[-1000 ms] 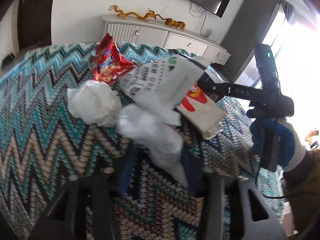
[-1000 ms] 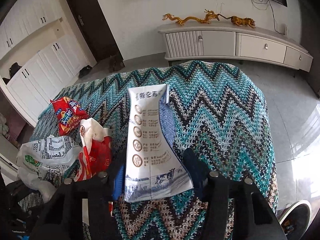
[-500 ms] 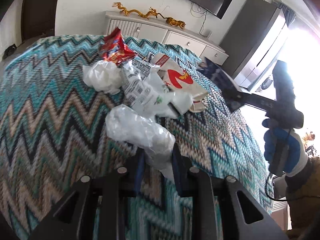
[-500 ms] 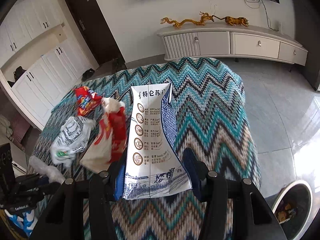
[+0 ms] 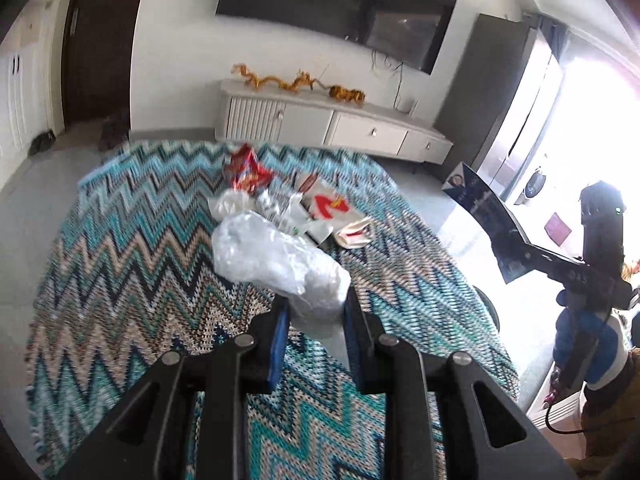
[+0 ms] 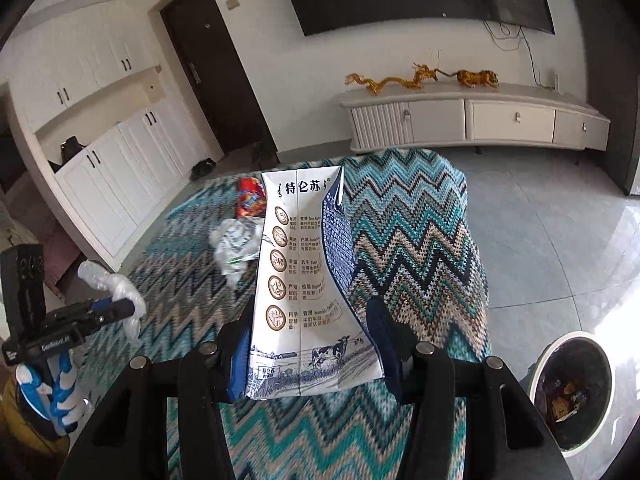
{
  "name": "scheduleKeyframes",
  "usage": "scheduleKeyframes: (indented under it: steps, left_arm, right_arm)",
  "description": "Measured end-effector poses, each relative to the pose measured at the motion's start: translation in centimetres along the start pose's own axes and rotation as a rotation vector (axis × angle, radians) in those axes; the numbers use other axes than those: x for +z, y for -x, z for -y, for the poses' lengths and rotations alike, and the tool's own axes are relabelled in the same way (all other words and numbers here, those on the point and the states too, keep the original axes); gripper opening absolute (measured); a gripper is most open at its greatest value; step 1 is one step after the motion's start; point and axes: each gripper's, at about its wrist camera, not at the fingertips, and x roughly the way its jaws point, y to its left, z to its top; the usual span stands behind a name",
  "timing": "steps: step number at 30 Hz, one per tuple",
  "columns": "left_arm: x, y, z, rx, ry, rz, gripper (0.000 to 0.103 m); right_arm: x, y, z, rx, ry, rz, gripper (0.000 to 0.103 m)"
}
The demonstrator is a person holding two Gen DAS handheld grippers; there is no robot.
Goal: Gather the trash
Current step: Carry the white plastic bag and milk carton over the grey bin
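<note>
Left gripper point(image 5: 315, 316) up off the zigzag blanket point(image 5: 120, 272), blue fingers point(image 5: 277, 340) just drawn in and pinching the tail of a crumpled clear plastic bag point(image 5: 276, 256), the bulk of it bulging out toward 11 o'clock. Beyond it, around 12 o'clock on the blanket, lay the rest of the litter: a white wad point(image 5: 230, 204), a printed wrapper point(image 5: 280, 210), a red snack packet point(image 5: 246, 170) and a red-and-white paper bag point(image 5: 334, 214), all bunched close and partly overlapping. Right gripper point(image 6: 310, 344) clamped on the bottom of a flattened blue-and-white milk carton point(image 6: 298, 276), carton standing up between the fingers point(image 6: 382, 344) toward 12 o'clock, one side creased inward. Down at 4 o'clock in the right wrist view, on the grey tiled floor point(image 6: 560, 220), stood a white-rimmed trash bin point(image 6: 540, 364) with scraps inside, just beside the blanket's edge. Over at 9 o'clock there, seen again: the other gripper with the plastic bag, gripped by a blue-and-white gloved hand point(image 6: 48, 396).
</note>
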Motion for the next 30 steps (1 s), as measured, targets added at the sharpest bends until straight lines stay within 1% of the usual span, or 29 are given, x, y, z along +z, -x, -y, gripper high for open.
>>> scheduleKeyframes:
  steps: [4,8,12,15,23,30]
  left_arm:
    - [0.1,2.4,2.4,0.02,-0.054,0.047,0.024]
    - [0.2,3.9,4.9,0.031,-0.11,0.076,0.024]
    - [0.5,4.4,7.8,0.042,-0.172,0.092,0.024]
    - [0.6,4.4,10.2,0.042,-0.219,0.101,0.024]
    - [0.6,3.1,17.4,0.038,-0.365,0.098,0.024]
    - [0.4,-0.1,23.7,-0.002,-0.487,0.057,0.024]
  right_arm:
    - [-0.5,3.3,-0.9,0.005,0.018,0.049,0.05]
    - [-1.6,6.5,-1.2,0.0,0.03,0.091,0.05]
    - [-2.6,9.0,-0.5,-0.02,0.024,0.128,0.05]
    - [-3.5,10.9,0.8,-0.047,0.008,0.156,0.05]
    - [-6.1,14.2,4.9,-0.123,-0.063,0.202,0.05]
    - [-8.8,15.7,9.1,-0.178,-0.148,0.215,0.05]
